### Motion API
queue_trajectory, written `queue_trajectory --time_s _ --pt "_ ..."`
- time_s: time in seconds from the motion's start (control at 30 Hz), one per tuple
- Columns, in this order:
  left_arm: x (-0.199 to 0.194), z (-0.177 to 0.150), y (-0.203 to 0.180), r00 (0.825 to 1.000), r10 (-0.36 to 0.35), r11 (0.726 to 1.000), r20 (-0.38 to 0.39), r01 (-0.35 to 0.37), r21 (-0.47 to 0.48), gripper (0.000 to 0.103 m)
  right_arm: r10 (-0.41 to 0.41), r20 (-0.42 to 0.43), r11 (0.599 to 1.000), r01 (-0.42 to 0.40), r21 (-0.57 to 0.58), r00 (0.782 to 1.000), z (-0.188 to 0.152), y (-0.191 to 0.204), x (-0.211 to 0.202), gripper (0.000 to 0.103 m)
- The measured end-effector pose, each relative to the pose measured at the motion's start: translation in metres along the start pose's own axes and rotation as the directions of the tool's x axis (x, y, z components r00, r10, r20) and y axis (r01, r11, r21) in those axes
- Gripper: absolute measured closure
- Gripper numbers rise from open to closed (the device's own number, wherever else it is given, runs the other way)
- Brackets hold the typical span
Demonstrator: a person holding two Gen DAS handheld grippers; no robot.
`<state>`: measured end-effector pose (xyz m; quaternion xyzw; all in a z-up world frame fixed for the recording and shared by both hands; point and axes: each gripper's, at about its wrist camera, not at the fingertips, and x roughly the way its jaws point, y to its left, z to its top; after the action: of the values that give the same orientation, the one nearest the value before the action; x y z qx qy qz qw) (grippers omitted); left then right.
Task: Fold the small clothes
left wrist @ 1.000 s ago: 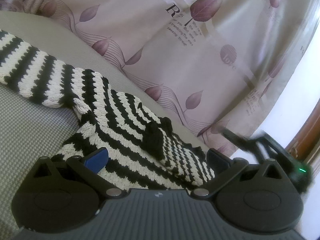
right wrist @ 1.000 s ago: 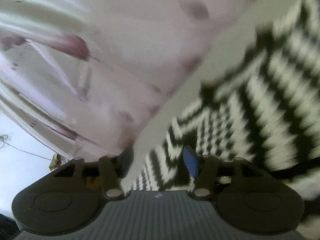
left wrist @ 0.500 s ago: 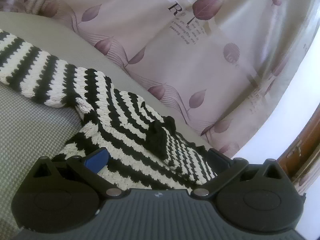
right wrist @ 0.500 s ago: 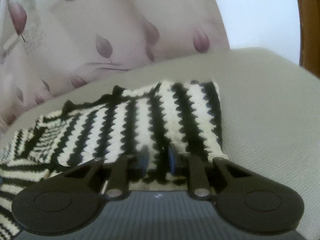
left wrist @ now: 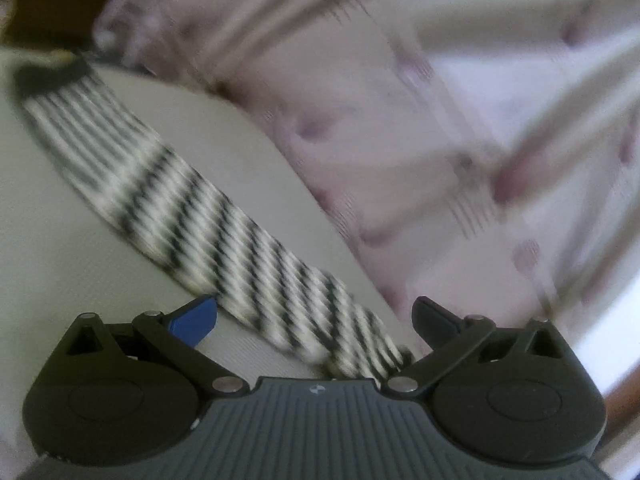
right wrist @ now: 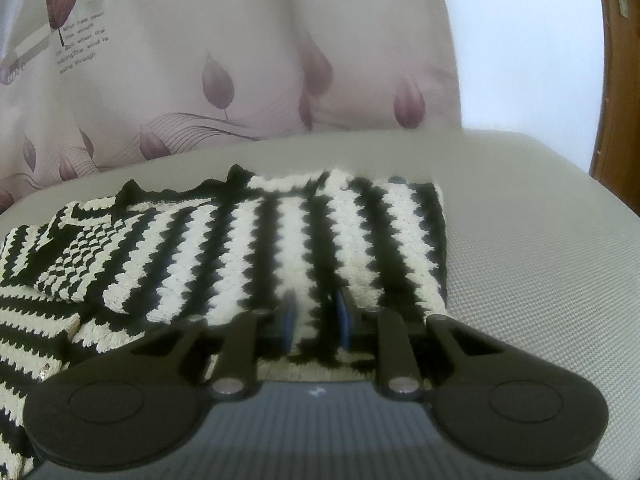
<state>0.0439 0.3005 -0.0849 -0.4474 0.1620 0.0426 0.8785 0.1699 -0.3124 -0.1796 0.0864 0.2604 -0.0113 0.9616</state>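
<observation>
A small black-and-cream striped knitted sweater (right wrist: 248, 248) lies on a grey cushion (right wrist: 540, 248). In the right wrist view its body is spread flat with one part folded over at the left. My right gripper (right wrist: 316, 322) is narrowly open, fingers straddling the sweater's near edge. In the blurred left wrist view a long striped sleeve (left wrist: 208, 216) runs diagonally across the cushion (left wrist: 60, 264). My left gripper (left wrist: 314, 318) is wide open over the sleeve's near end and holds nothing.
A pink curtain with a leaf print (right wrist: 224, 72) hangs right behind the cushion's far edge and also fills the upper left wrist view (left wrist: 440, 120). A brown wooden frame (right wrist: 616, 80) stands at the right. Bare cushion lies right of the sweater.
My left gripper has swung quickly to the left, from the sweater's body to its sleeve, staying open. My right gripper has moved slightly and its fingers have opened a little at the sweater's edge.
</observation>
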Motion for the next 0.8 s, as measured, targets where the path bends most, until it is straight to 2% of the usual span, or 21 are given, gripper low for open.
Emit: queue_trajectory --time_s 0.1,0.13,0.27,0.3,0.4,0.5,0.57,0.67,0.73,0.77,0.8 --pt "-0.016 0.034 0.034 0.994 0.093 0.993 0.052 -0.088 -0.083 0.005 0.001 0.0 1.0 -0.001 0.001 1.0 -0.001 0.0 -0.001 0.082" --pt "-0.02 0.046 0.049 0.993 0.106 0.986 0.056 -0.098 -0.132 0.011 0.002 0.0 1.0 -0.002 0.003 1.0 -0.001 0.0 -0.001 0.082" --pt "-0.026 0.081 0.098 0.986 0.158 0.95 0.054 -0.137 -0.281 0.022 0.0 0.001 1.0 0.0 -0.003 1.0 -0.001 0.0 -0.002 0.082" --pt "-0.027 0.088 0.107 0.988 0.144 0.946 0.055 -0.121 -0.3 0.026 -0.001 0.001 1.0 0.001 -0.004 1.0 0.0 0.0 -0.001 0.082" --pt "-0.02 0.107 0.12 0.992 0.122 0.948 0.033 -0.107 -0.3 0.028 0.0 0.001 1.0 0.0 -0.002 1.0 0.0 0.0 -0.002 0.082" --pt "-0.007 0.115 0.118 0.991 0.131 0.954 0.02 -0.12 -0.275 0.029 -0.002 0.001 1.0 0.002 -0.005 1.0 0.0 0.001 -0.002 0.082" --pt "-0.001 0.111 0.115 0.988 0.153 0.955 0.017 -0.143 -0.259 0.036 -0.001 0.001 1.0 0.001 -0.002 1.0 0.0 0.0 -0.001 0.082" --pt "0.013 0.109 0.116 0.986 0.167 0.958 -0.005 -0.163 -0.236 0.059 0.0 0.001 1.0 0.0 -0.002 1.0 0.0 0.0 -0.002 0.081" --pt "0.023 0.108 0.12 0.979 0.205 0.955 -0.022 -0.205 -0.213 0.1 0.0 0.001 1.0 0.0 -0.002 1.0 0.0 0.0 -0.002 0.081" --pt "0.026 0.107 0.121 0.973 0.231 0.954 -0.02 -0.23 -0.194 0.097 -0.001 0.001 1.0 0.001 -0.002 1.0 0.0 0.001 -0.002 0.081" --pt "0.028 0.105 0.12 0.973 0.229 0.959 0.005 -0.224 -0.175 0.097 -0.001 0.001 1.0 0.001 -0.002 1.0 0.0 0.001 -0.002 0.081"
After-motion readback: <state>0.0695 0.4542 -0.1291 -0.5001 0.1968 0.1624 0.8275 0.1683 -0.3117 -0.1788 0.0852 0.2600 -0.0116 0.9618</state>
